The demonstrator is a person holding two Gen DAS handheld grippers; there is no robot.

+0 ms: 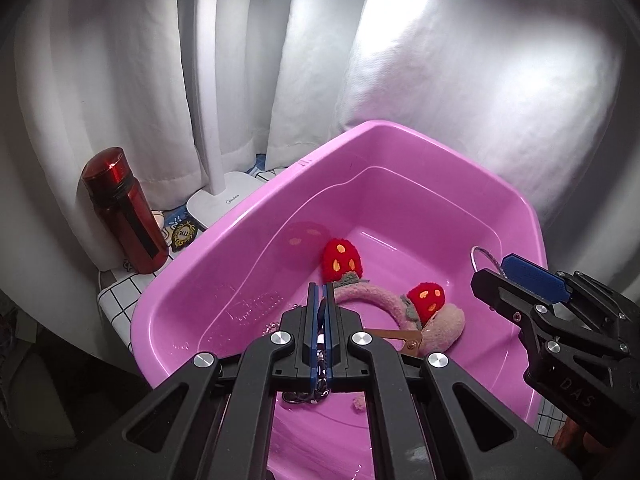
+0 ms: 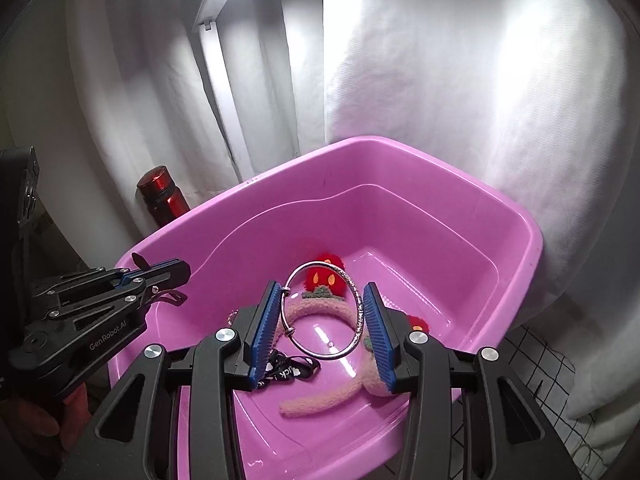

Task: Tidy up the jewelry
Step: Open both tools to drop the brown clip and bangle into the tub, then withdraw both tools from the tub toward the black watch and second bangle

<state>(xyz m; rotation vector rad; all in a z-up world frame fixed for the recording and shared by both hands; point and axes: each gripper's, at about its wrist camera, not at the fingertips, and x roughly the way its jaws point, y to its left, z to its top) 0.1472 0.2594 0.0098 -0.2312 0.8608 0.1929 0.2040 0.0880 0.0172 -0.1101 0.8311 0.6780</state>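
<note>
Silver bangle (image 2: 323,312) gripped by right tool (image 2: 320,334) over basin (image 2: 460,200); left tool (image 1: 320,332) pinches a lanyard (image 1: 306,396).

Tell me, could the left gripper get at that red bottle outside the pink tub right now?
Probably not at once. The left gripper has its jaws shut on a dark strap and sits over the pink tub; the red bottle stands beyond the tub's wall.

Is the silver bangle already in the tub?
Not yet: the right gripper holds the silver bangle between its pads, above the pink tub.
</note>
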